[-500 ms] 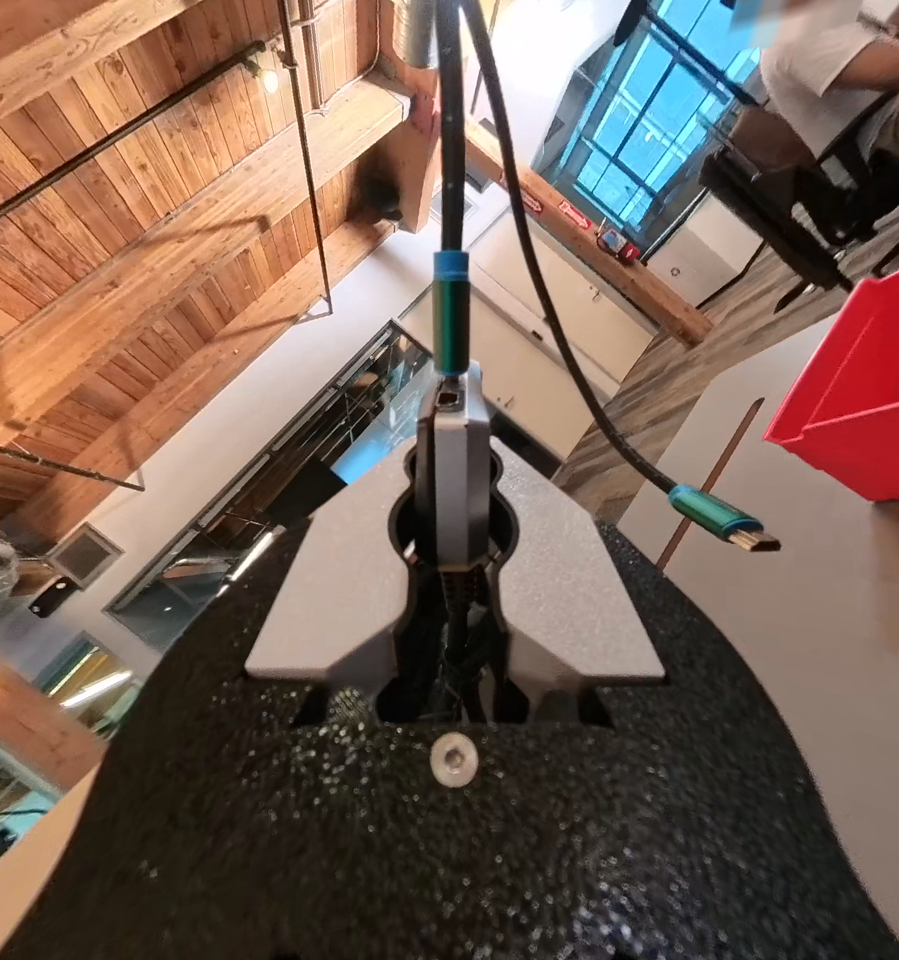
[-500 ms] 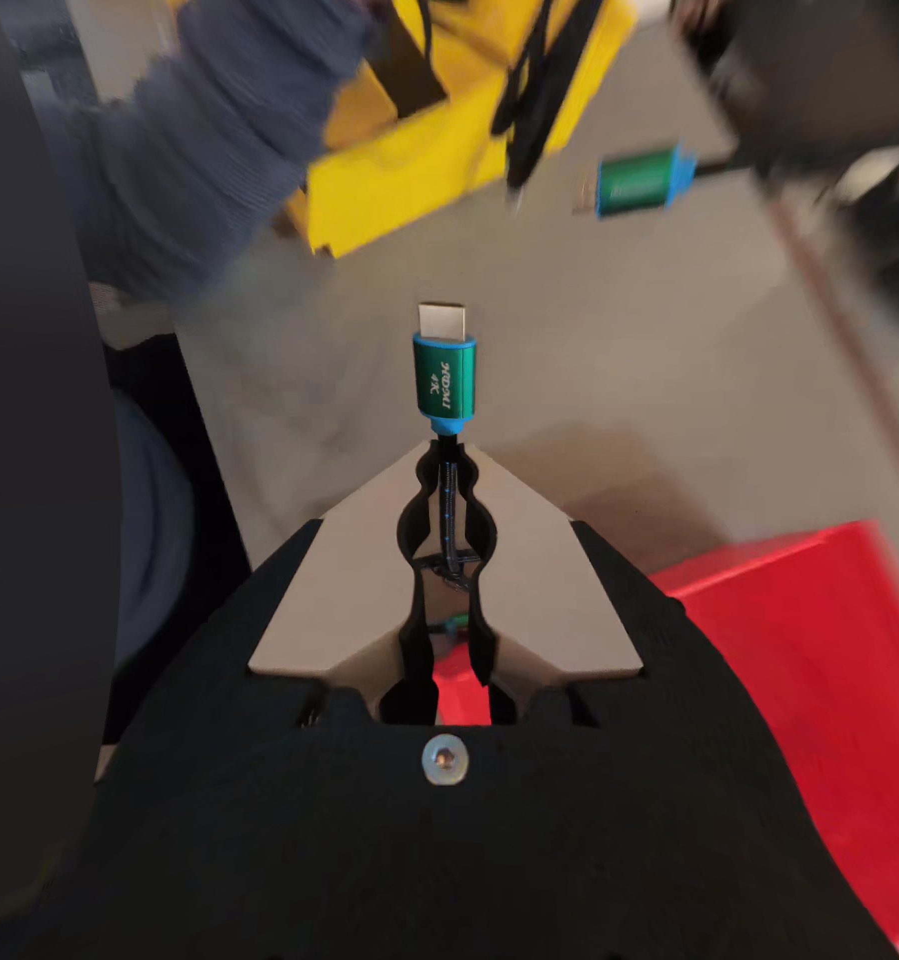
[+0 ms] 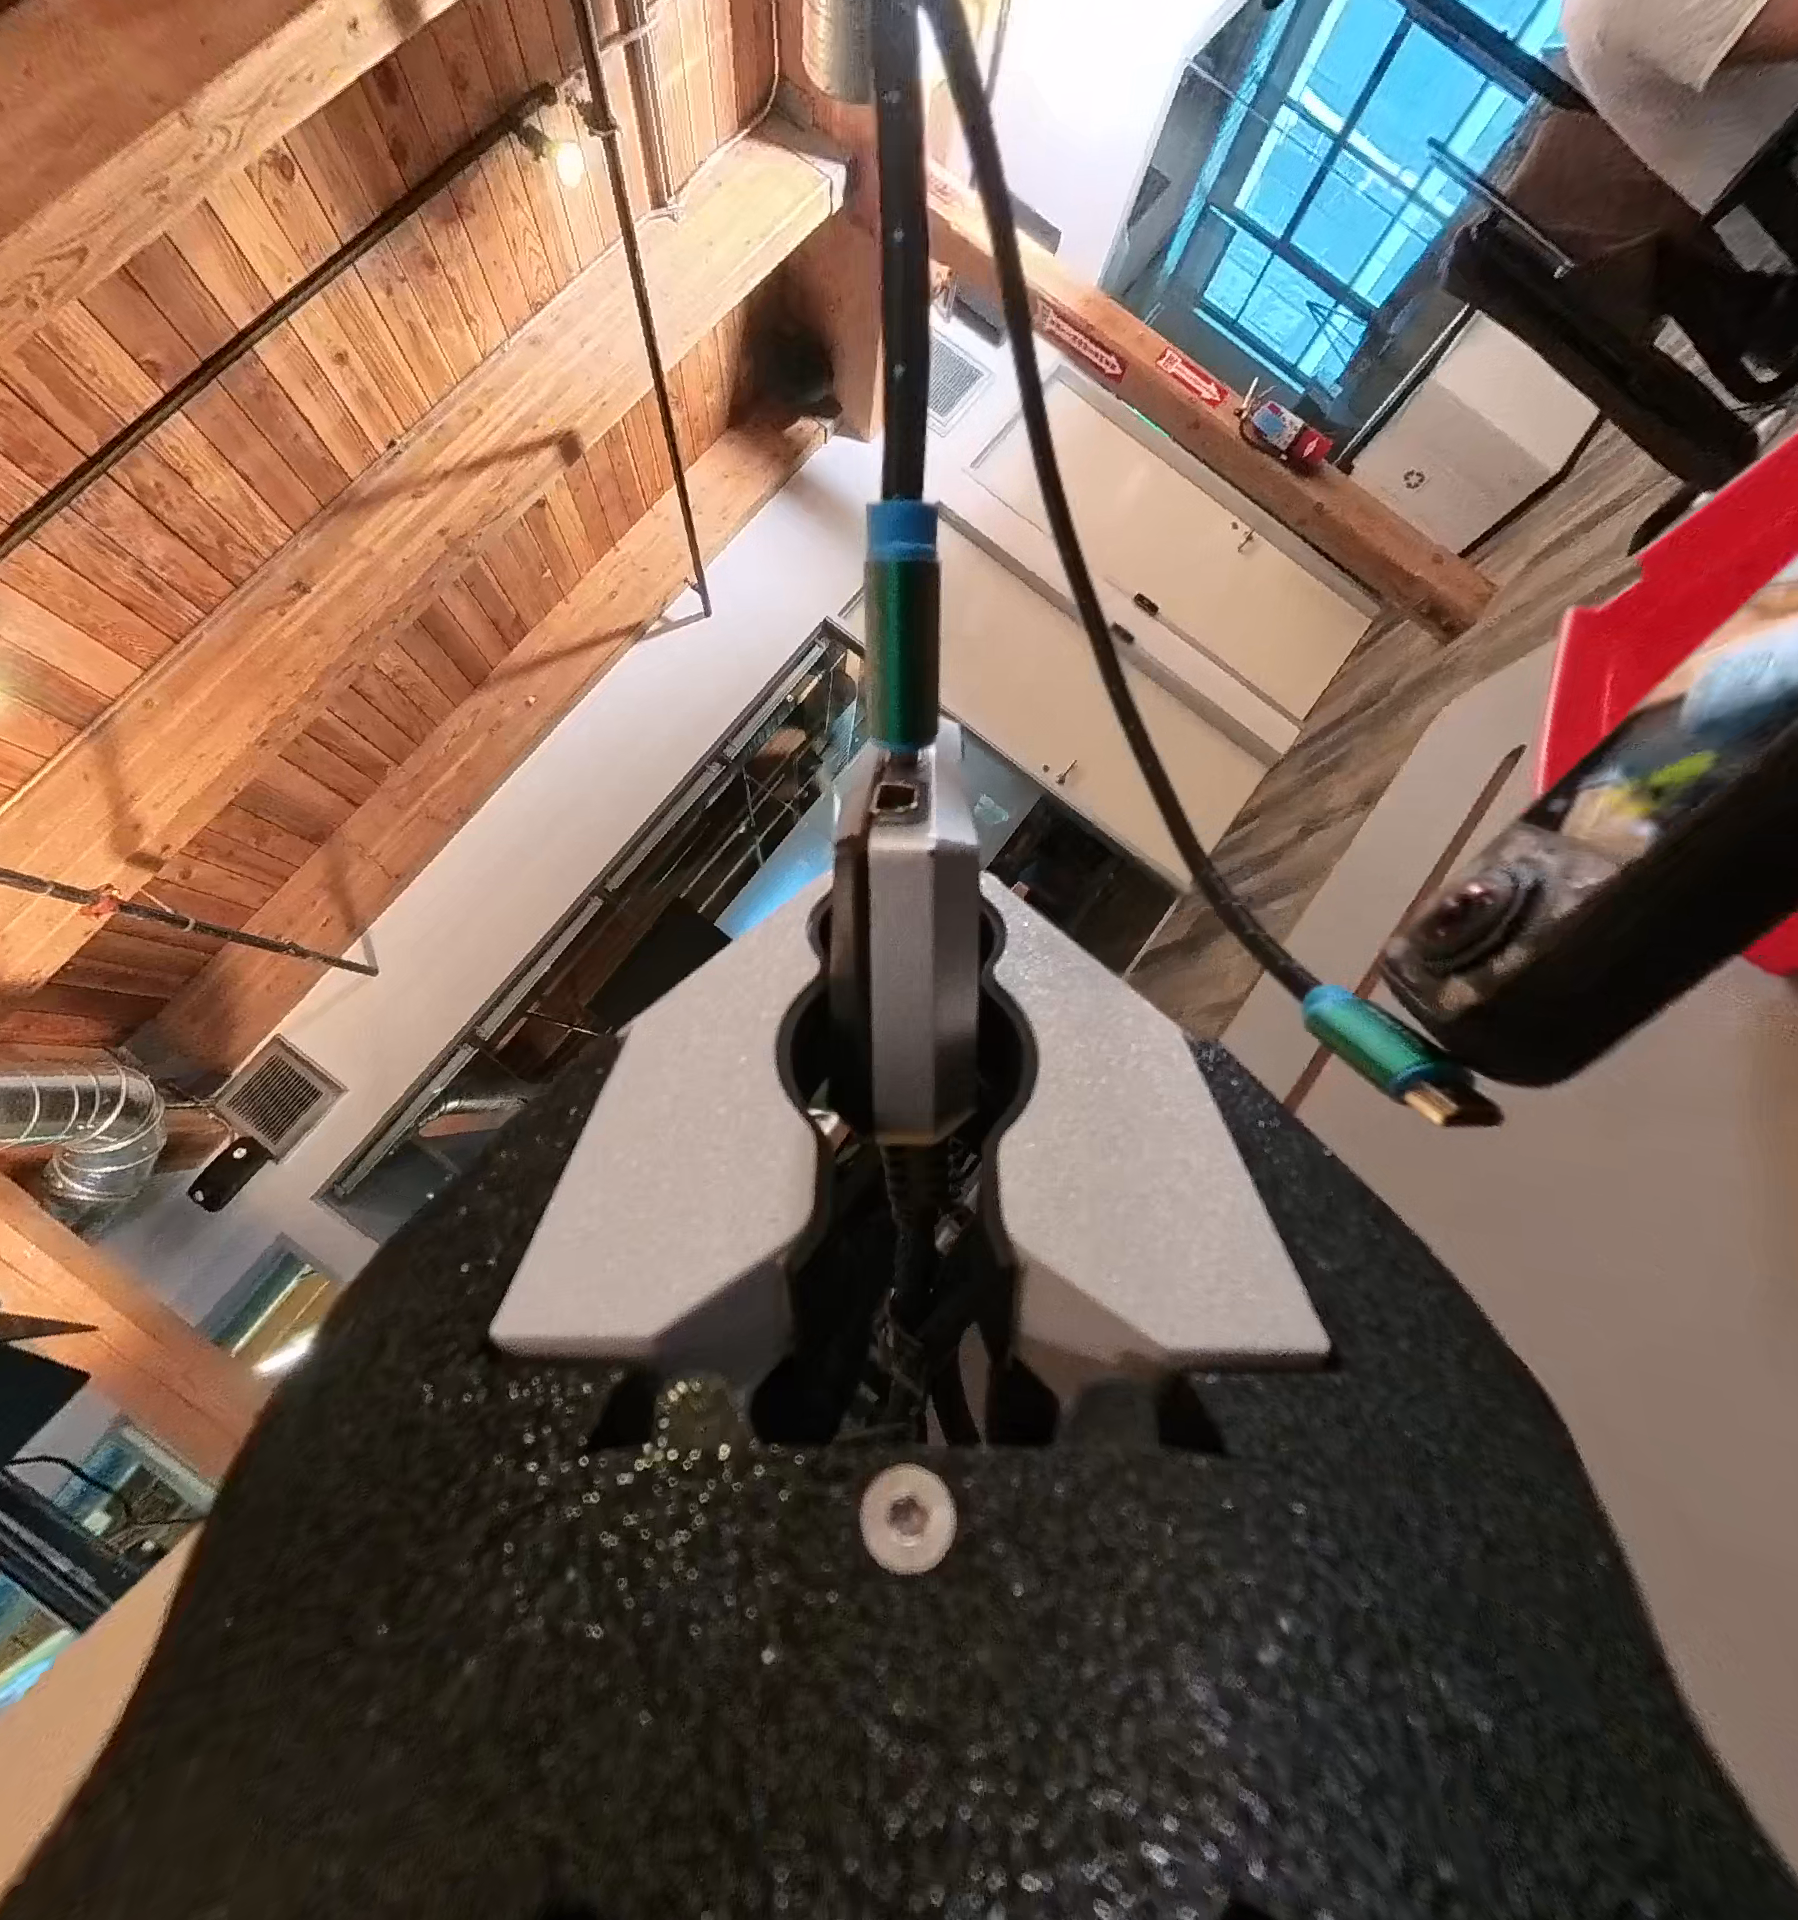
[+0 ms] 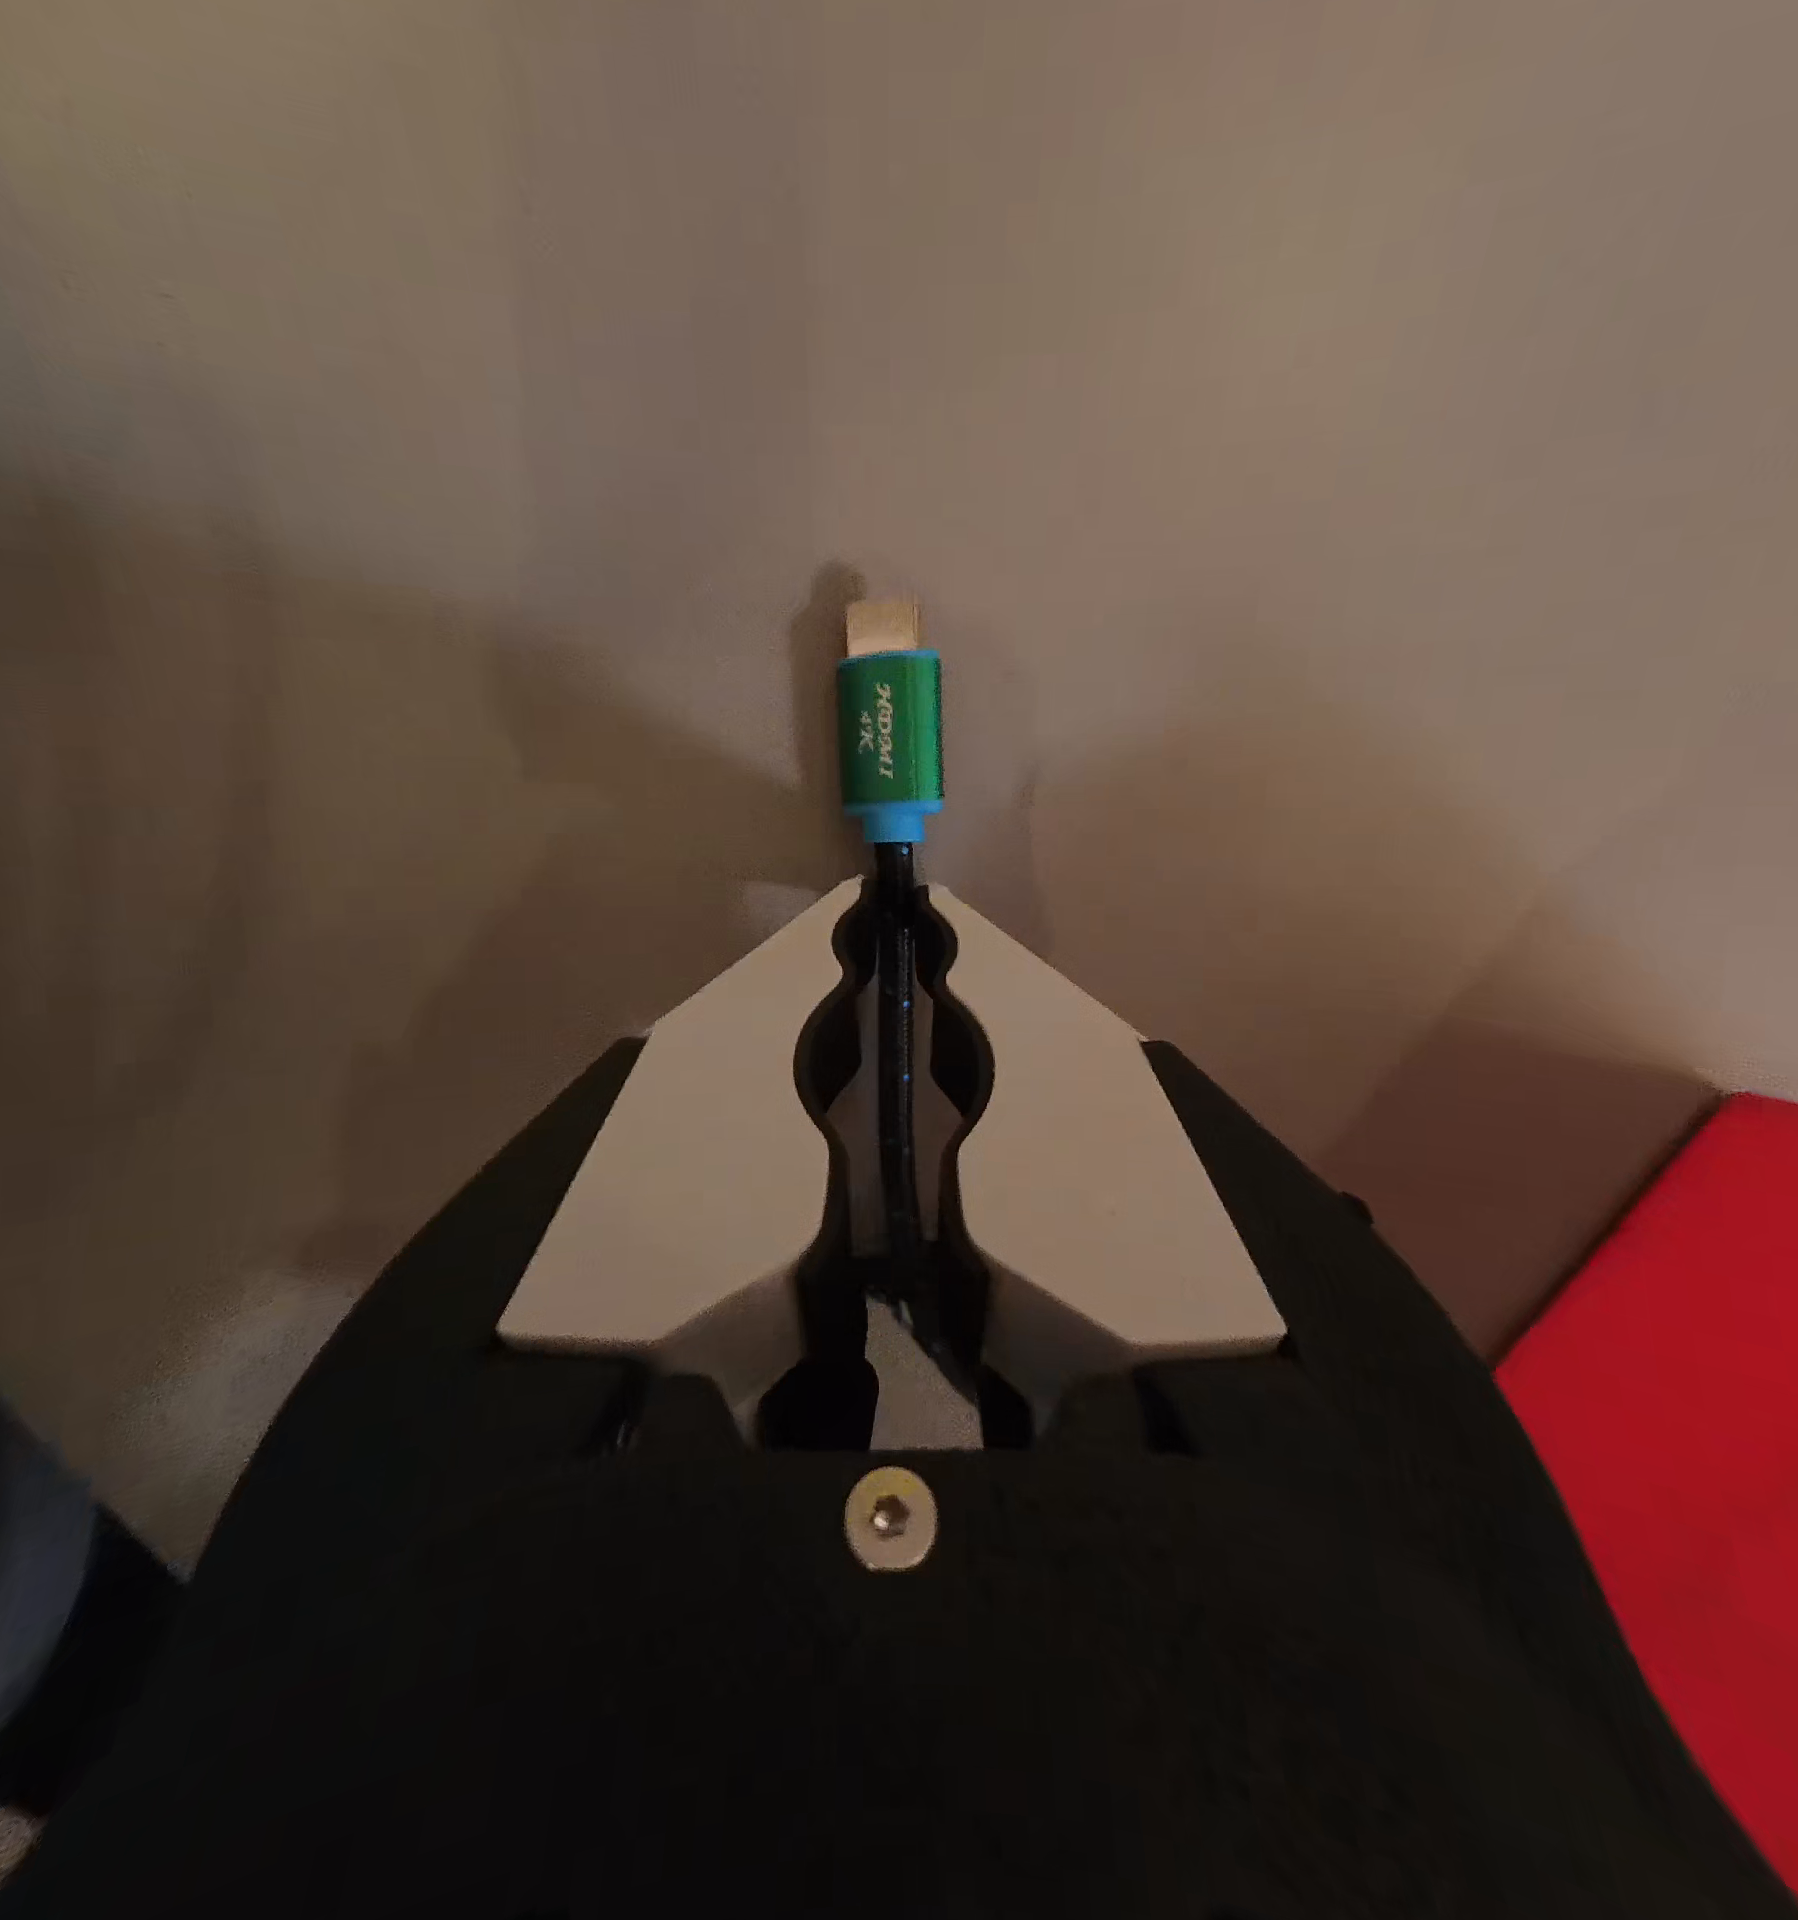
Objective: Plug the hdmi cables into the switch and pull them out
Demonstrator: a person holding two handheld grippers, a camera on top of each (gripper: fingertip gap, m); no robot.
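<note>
My left gripper (image 3: 900, 914) is shut on the grey switch (image 3: 916, 997) and holds it upright in the air. A green HDMI plug (image 3: 903, 634) sits in the switch's top port, its black cable running upward. A second green plug (image 3: 1394, 1060) hangs free on its cable to the right. My right gripper (image 4: 897, 894) is shut on the black cable (image 4: 897, 1039) just behind another green HDMI plug (image 4: 890, 743), whose metal tip points at the beige table (image 4: 1186, 416), close to it. The right gripper's body and camera (image 3: 1560, 914) show at the right of the left wrist view.
A red bin (image 4: 1705, 1299) stands at the right on the table and also shows in the left wrist view (image 3: 1653, 644). A seated person (image 3: 1705, 62) is far off at the upper right. Wooden ceiling beams and windows fill the background. The gap from one gripper's tips to the other's is roughly 25 cm.
The right gripper has swung away from the yellow bin and sleeve down toward bare table, still holding its cable. Its body has come into the left wrist view. The left gripper has hardly moved.
</note>
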